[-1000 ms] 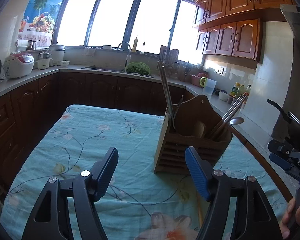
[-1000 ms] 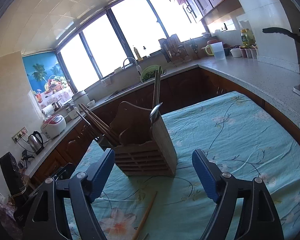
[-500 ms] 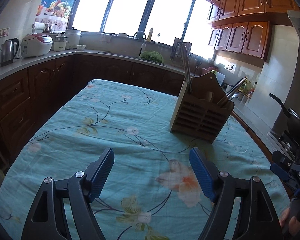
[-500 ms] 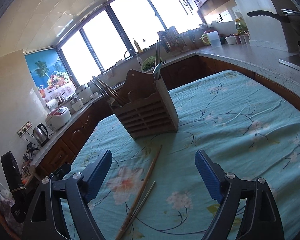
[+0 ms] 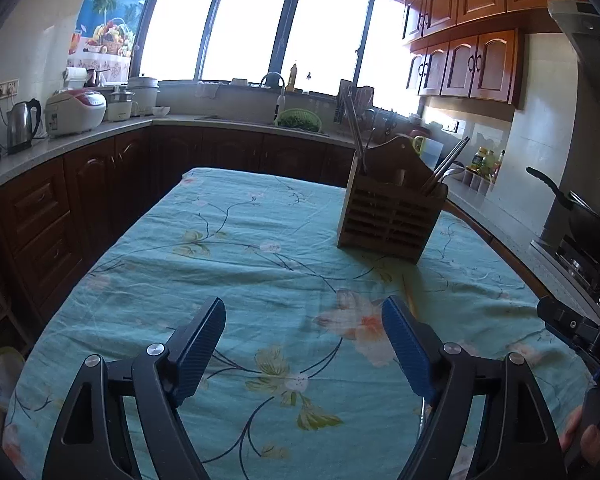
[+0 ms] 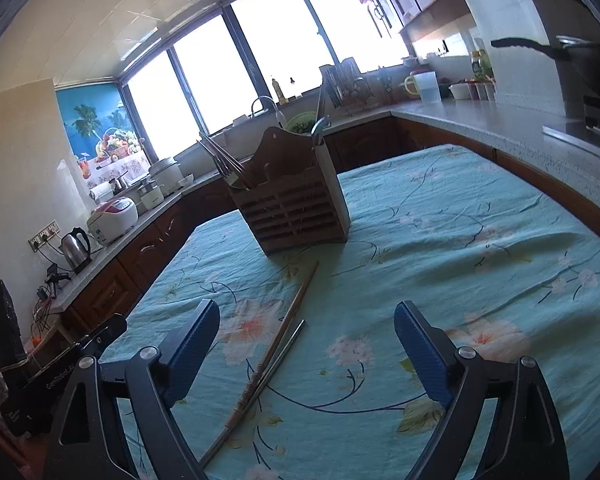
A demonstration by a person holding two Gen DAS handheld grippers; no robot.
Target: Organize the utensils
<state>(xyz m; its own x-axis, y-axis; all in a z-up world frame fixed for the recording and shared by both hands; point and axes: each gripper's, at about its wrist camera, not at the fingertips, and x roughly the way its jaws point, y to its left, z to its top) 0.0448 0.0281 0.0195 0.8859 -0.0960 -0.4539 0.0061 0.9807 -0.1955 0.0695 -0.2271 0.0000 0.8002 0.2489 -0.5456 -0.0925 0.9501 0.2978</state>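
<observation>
A slatted wooden utensil holder (image 5: 392,216) (image 6: 295,208) stands upright on the table with chopsticks and a spoon in its compartments. On the cloth in front of it lie a wooden chopstick (image 6: 283,332) and a metal chopstick (image 6: 275,364), side by side and crossing near their lower ends. My right gripper (image 6: 306,344) hovers over them, jaws opening, pads touching nothing. My left gripper (image 5: 304,344) is also opening, with only cloth between its fingers. The left wrist view shows just a short piece of the wooden chopstick (image 5: 410,296) beside the right finger.
The table carries a turquoise floral cloth (image 5: 235,264). Dark cabinets and a countertop run around it, with a kettle (image 5: 21,124), a rice cooker (image 5: 73,112) and a pan (image 5: 588,220) on the stove at right. A person's hand (image 5: 580,436) holds the right gripper's body at the edge.
Both grippers have drawn back from the holder, which now looks smaller and farther off. The two loose chopsticks have come into the right wrist view. Both pairs of jaws stand wider.
</observation>
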